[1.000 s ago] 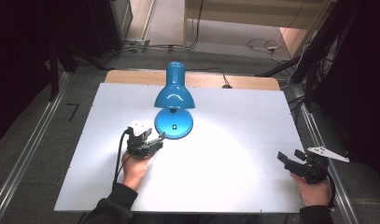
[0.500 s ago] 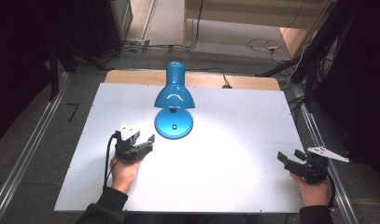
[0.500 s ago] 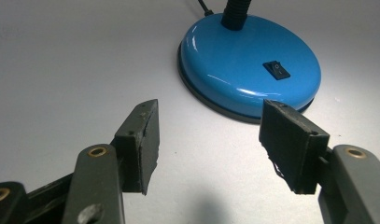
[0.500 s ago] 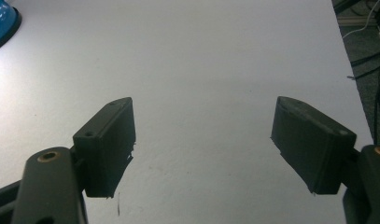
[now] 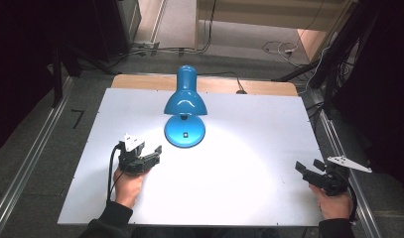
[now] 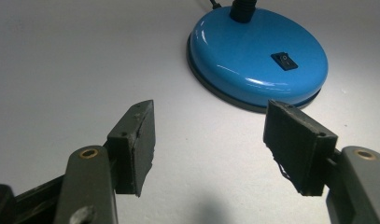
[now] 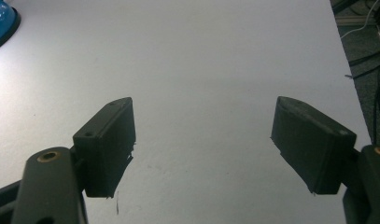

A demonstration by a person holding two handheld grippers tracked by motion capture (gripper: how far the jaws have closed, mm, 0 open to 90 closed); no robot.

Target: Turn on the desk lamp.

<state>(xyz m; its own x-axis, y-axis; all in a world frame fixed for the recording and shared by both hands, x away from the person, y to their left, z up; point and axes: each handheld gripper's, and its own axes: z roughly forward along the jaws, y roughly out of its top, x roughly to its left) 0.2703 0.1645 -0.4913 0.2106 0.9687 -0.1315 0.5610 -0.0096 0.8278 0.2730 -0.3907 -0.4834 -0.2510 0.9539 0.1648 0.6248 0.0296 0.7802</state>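
Left claw (image 5: 149, 157) hovers low over the white worktop (image 5: 249, 178) with its jaws spread wide and nothing between them. Just ahead of it and a little to its right sits the blue desk lamp (image 5: 185, 111). In the left gripper view the lamp's round base (image 6: 257, 58) lies just beyond the right jaw, apart from it, with the black rocker switch (image 6: 284, 60) on top of the base facing up. The lamp appears lit, throwing a bright pool on the worktop.

Right claw (image 5: 312, 169) rests well apart from the lamp near the worktop's right edge, also released and empty, with bare worktop ahead of it.

By my reading, the step in hand concerns the lamp's switch, with the left claw poised near the base. Any next press would call for bringing one jaw tip forward and rightward onto the small rocker, gently enough not to slide the base.
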